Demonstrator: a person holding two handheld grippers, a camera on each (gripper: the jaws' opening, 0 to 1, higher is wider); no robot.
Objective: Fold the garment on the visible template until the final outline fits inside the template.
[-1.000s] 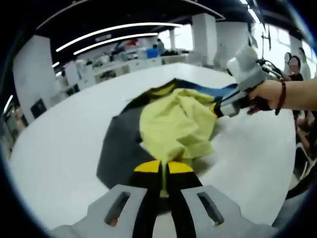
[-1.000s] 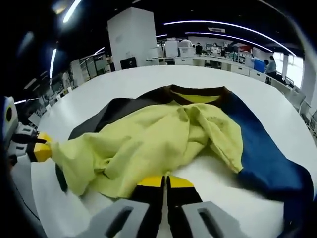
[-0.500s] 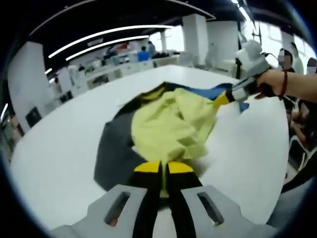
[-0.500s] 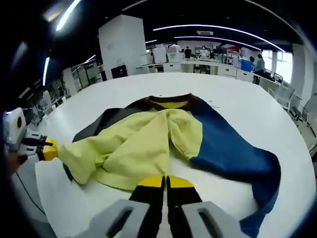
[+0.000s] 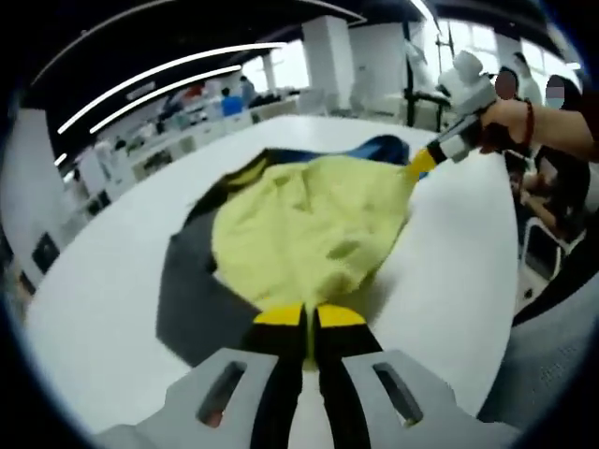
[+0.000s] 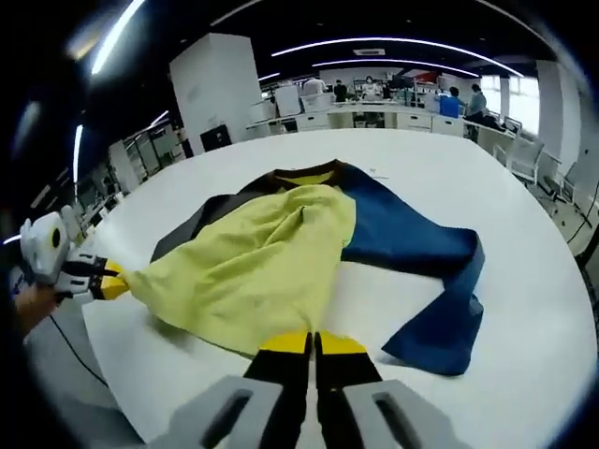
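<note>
Left gripper view: the left gripper [image 5: 310,318], jaws closed, pinches the yellow panel's [image 5: 304,234] near edge on the white table [image 5: 94,281].

Right gripper view: the right gripper [image 6: 313,344] clamps the opposite corner, apparently stretching the garment [image 6: 309,243] flat; its blue sleeve [image 6: 440,299] trails beside the panel.

A white table [image 6: 524,309] carries the spread yellow-blue-grey garment [image 6: 309,248].
</note>
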